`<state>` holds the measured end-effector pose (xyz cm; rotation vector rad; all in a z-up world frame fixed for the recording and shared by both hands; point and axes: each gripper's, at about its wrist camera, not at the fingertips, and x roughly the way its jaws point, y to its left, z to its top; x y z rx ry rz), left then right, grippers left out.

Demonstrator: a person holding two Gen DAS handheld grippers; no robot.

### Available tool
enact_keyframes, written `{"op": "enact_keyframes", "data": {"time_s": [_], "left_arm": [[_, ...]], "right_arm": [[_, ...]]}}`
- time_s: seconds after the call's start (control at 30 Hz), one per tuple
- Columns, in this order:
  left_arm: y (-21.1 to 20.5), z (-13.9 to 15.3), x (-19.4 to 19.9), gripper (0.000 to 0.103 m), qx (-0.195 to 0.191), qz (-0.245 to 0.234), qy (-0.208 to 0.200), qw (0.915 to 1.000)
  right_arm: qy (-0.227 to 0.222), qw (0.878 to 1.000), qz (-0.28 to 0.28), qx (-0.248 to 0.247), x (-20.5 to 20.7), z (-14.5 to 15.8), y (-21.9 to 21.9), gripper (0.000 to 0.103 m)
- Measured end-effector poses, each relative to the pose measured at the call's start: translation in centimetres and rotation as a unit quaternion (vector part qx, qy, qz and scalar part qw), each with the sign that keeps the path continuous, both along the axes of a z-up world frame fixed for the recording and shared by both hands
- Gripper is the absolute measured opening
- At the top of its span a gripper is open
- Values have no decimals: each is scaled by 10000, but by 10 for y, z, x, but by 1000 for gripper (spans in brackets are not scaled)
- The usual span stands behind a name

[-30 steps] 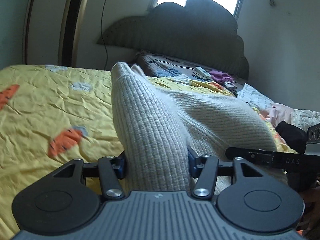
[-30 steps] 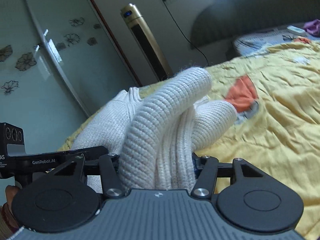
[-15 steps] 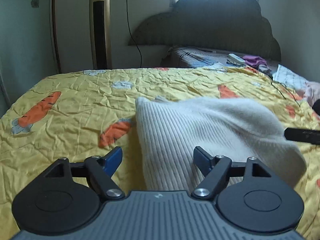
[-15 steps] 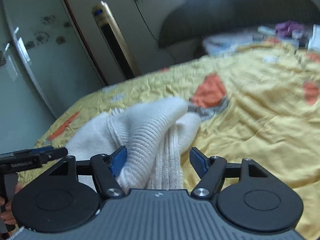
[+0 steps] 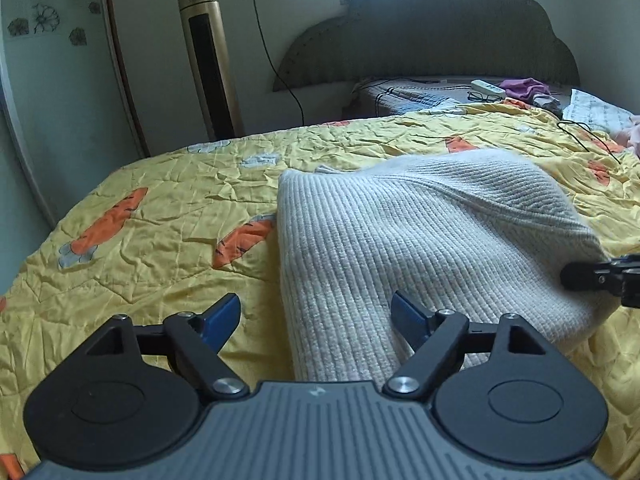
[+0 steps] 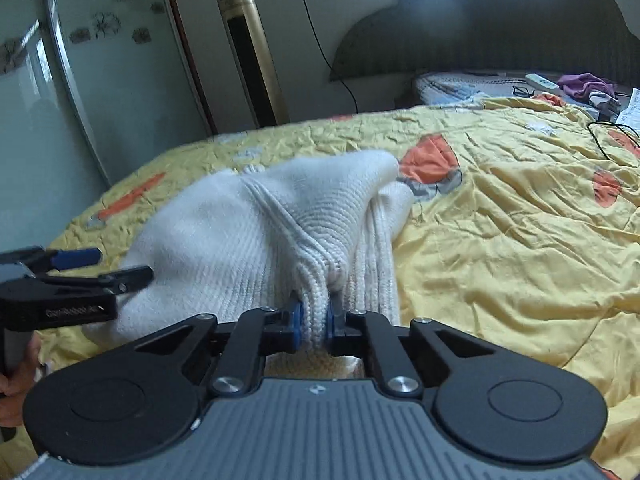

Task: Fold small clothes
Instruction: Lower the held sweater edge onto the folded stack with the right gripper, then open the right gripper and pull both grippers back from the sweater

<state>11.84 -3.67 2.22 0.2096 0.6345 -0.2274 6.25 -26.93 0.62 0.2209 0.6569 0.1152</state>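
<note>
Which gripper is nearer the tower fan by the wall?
Left. The left gripper sits open over the sweater's fan-side edge; the right gripper, shut on the sweater, is on the far side from the tower fan.

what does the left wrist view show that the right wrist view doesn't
Only the left wrist view shows the left gripper from behind, jaws wide open around the sweater, plus a pink cloth at the far right. Only the right wrist view shows the right gripper shut on a bunched fold of it, and a hand. Both show the quilt, the fan and the headboard.
</note>
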Motion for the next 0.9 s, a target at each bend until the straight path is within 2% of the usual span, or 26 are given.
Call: {"op": "enact_keyframes", "data": {"time_s": [0.03, 0.13, 0.17, 0.2, 0.27, 0.33, 0.43, 0.47, 0.5, 0.57, 0.67, 0.9], "left_arm": [[1, 1, 0, 83, -39, 19, 21, 10000], [2, 1, -3, 83, -77, 51, 48, 9999], [2, 1, -4, 83, -69, 56, 48, 9999], [2, 1, -5, 83, -63, 64, 46, 9999], [1, 2, -6, 83, -64, 85, 49, 9999], [0, 2, -8, 83, -84, 107, 62, 9999], [-1, 3, -12, 83, -88, 124, 59, 9999], [-2, 3, -13, 83, -74, 133, 57, 9999], [-2, 4, -15, 83, -63, 145, 47, 9999], [-3, 4, -18, 83, -63, 155, 38, 9999], [-5, 4, -22, 83, -111, 169, 84, 9998], [-3, 5, -32, 83, -193, 285, 117, 9993]], "right_arm": [[34, 10000, -46, 32, 2, -3, -1, 18], [-22, 9996, -238, 170, -2, -1, -4, 22], [-65, 9994, -283, 175, -6, 1, -3, 31], [-92, 9994, -315, 140, -8, 3, -1, 35], [-124, 9994, -294, -135, -11, 4, 6, 50], [14, 9986, -324, -423, -7, -2, 10, 53], [91, 9988, -413, -232, -8, -4, 6, 53], [71, 9987, -440, -233, -10, -2, 7, 57], [56, 9986, -461, -264, -12, 0, 9, 61], [40, 9979, -508, -394, -16, 3, 13, 79], [1, 9974, -528, -496, -22, 4, 16, 83], [111, 9979, -551, -324, -28, 1, 16, 88]]}}
